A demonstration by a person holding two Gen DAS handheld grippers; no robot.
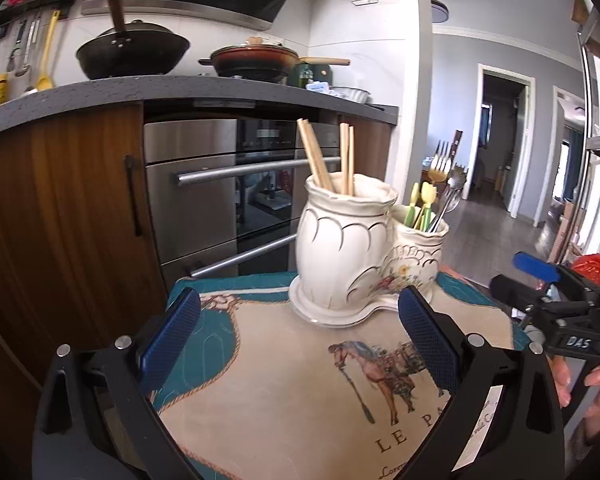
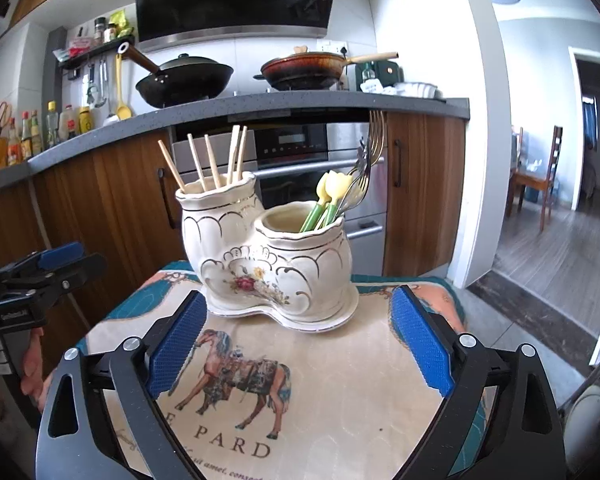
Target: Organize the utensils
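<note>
The left gripper (image 1: 300, 328) hangs spread and empty over the cloth-covered bench (image 1: 284, 392), the ceramic holder (image 1: 352, 252) just ahead. The right gripper (image 2: 296, 332), likewise spread, faces chopsticks (image 2: 216, 162) and forks (image 2: 364, 172) already sorted; little seems left.
</note>
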